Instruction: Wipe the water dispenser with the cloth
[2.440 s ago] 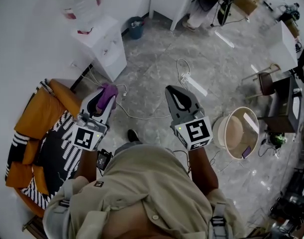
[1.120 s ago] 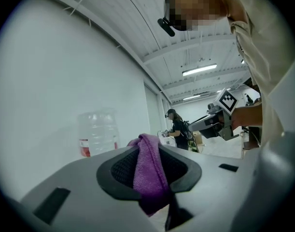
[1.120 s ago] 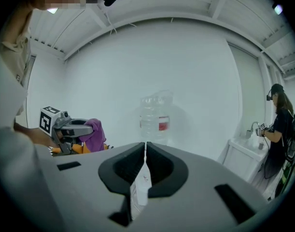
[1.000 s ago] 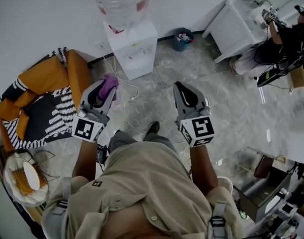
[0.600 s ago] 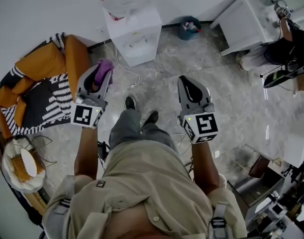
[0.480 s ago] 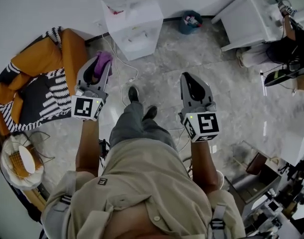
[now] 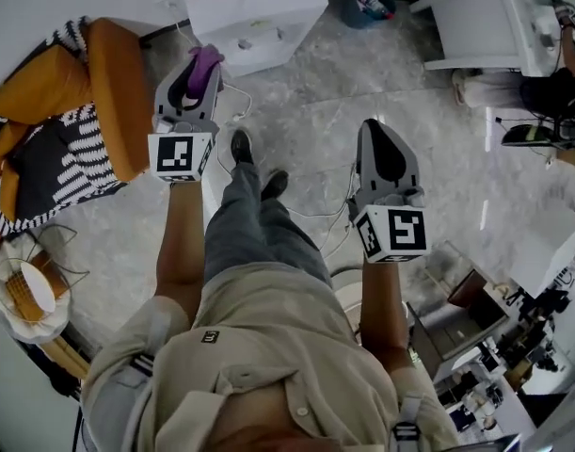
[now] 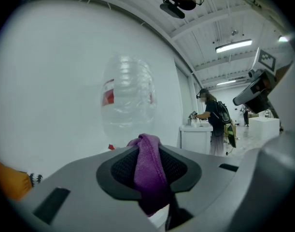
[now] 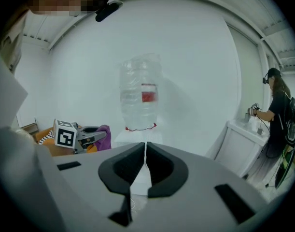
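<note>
Step in hand, as I judge it: the approach; wiping not yet begun. Left gripper (image 7: 197, 62) has its jaws closed on a purple cloth (image 8: 148, 170), pinched betw. the pads w/ a tuft sticking out past the tips. Right gripper (image 9: 145, 153) has its jaws together, only a hairline gap, nothing in them. Dispenser (image 7: 259, 9) stands vs. the wall just ahead of the left gripper, not touching; bottle (image 9: 141, 96) sits upside down on top.

To do it well:
- Bring the cloth tuft, not the hard jaw tips, onto the white cabinet.
- Start at the top round the bottle neck; work down front & sides in overlapping strokes.
- Use light pressure, since the bottle makes it top-heavy & it prob. would rock.
- Grip tight so the cloth doesn't slip out on a drag.
- Mind the cable (image 7: 232, 100) on the floor by the feet.
- Right gripper could steady the cabinet, or stay well clear.

Containers:
- Bottle: clear, red label; looks to hold water, but the level can't be told.
- Blue bin (image 7: 374, 0): near the dispenser, by the wall; some scraps in it, too small to name.
- Woven basket (image 7: 22, 288): at lower left; sth. pale inside, unclear what.
</note>
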Demonstrator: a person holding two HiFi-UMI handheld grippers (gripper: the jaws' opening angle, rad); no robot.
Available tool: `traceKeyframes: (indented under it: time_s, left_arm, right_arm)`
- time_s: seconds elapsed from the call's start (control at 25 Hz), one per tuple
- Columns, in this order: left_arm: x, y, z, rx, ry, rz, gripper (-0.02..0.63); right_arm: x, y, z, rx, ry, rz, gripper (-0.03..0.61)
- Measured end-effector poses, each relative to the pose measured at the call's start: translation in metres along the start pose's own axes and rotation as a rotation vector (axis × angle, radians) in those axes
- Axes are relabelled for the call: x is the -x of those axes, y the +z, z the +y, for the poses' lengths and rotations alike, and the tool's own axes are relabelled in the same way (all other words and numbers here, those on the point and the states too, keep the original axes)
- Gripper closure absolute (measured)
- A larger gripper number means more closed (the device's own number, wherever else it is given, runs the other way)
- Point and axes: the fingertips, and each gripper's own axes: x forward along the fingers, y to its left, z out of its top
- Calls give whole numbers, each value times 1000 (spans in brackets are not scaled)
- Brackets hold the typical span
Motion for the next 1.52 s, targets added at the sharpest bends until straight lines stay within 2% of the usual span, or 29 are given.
traceKeyframes:
  time_s: [0.08,0.24,0.4,0.64,0.8,0.92,1.04,1.16,1.32,1.52]
  left_arm:
    - [-26,-25,9,4,36,3,492]
    - [-59,-76,9,67,93,55,492]
    - [-85,-103,9,82,103,72,492]
    - [-132,-121,-36,126,31,67,492]
    - [-175,-121,-86,148,-70,58,494]
    - [-199,-120,-122,148,-134,62,500]
    - [-211,-118,-139,129,-167,56,502]
    - [-213,-121,-136,108,-167,63,502]
    - [-197,-126,-110,43,-132,78,499]
    - [-139,-131,-37,-9,25,76,496]
  right_arm:
    - [-18,-16,-5,5,5,10,551]
    - [-31,-57,-23,-11,-1,72,551]
    - [-39,-85,-34,-42,-24,112,551]
    - [-42,-117,-46,-94,-62,152,551]
    - [-40,-129,-62,-126,-104,159,551]
    - [-33,-139,-76,-149,-136,172,551]
    - [-27,-147,-83,-164,-160,185,551]
    - [-25,-152,-88,-173,-171,192,551]
    - [-36,-155,-88,-167,-159,198,551]
    - [-65,-152,-62,-144,-104,201,551]
